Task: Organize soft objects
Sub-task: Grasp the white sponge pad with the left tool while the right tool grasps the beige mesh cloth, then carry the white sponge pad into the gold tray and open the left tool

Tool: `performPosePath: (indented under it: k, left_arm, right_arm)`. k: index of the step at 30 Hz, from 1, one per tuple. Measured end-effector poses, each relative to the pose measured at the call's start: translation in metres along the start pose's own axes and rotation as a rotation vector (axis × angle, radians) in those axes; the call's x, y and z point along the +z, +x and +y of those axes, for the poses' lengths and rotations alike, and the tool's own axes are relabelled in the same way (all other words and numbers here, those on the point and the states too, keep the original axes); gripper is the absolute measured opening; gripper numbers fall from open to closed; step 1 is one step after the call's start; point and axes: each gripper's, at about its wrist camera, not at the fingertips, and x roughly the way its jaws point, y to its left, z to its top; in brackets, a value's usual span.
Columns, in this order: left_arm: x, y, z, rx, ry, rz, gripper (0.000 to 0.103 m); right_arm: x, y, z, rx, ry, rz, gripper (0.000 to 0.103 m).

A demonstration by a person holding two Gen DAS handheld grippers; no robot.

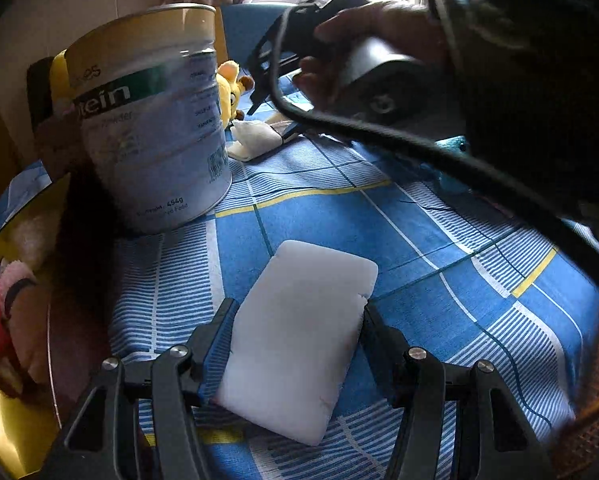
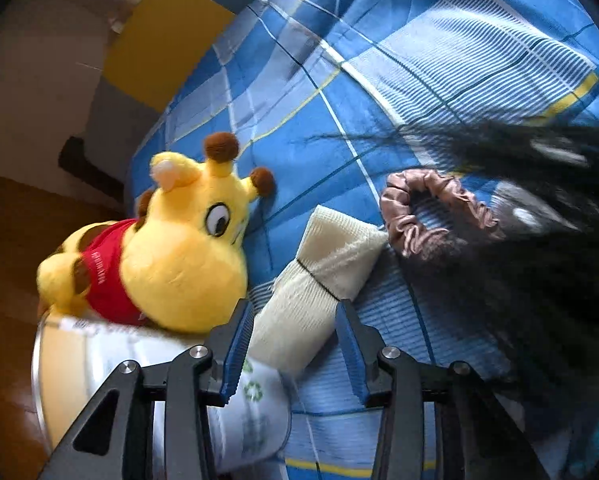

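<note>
Tin: my one container, a protein powder tin [image 1: 151, 120], upright on the blue checked bedsheet [image 1: 439, 240]; contents hidden.
Left claw [image 1: 295, 344]: clamped on a white foam block [image 1: 299, 340], over the sheet near the tin.
Right claw [image 2: 295, 344]: jaws apart around a cream cloth roll [image 2: 319, 280], left pad touching, right pad clear.
Giraffe plush [image 2: 171, 252]: lying against the tin's rim.
Scrunchie [image 2: 427, 212]: on the sheet beside the roll.

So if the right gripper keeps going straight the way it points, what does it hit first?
Most likely the cream rolled bandage: it lies between the right gripper's open jaws, apparently untouched by the pads. Depth is unclear; the satin scrunchie lies beyond it.
</note>
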Motion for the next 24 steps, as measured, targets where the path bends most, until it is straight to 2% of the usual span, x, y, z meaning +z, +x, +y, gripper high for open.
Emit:
performPosePath:
  k: [3,5,12,13,14,17,21,24]
  left_arm:
    - [0.0,-0.001,0.0,-0.004,-0.005,-0.001,0.061]
    - [0.0,-0.001,0.0,-0.005,-0.007,-0.001,0.061]
    - [0.0,-0.001,0.0,-0.005,-0.006,-0.001,0.062]
    - [0.0,-0.001,0.0,-0.005,-0.006,-0.001,0.062]
    - [0.0,-0.001,0.0,-0.004,-0.006,-0.001,0.062]
    - [0.0,-0.001,0.0,-0.003,-0.005,-0.002,0.062]
    - [0.0,0.0,0.001,0.0,-0.003,-0.002,0.062]
    - [-0.001,-0.001,0.0,0.004,-0.001,-0.003,0.062]
  right_arm:
    - [0.001,0.009,0.004,-0.045,-0.021,0.008,0.045]
    - [0.001,0.015,0.006,-0.066,-0.037,0.015,0.049]
    - [0.008,0.031,0.031,-0.172,-0.161,-0.001,0.052]
    - [0.008,0.032,0.035,-0.183,-0.188,-0.001,0.049]
    - [0.008,0.032,0.037,-0.195,-0.208,-0.001,0.035]
    - [0.002,0.021,0.039,-0.224,-0.268,-0.009,0.028]
    - [-0.015,-0.009,0.046,-0.242,-0.402,-0.012,0.027]
    - [-0.032,-0.034,0.045,-0.254,-0.507,0.022,0.027]
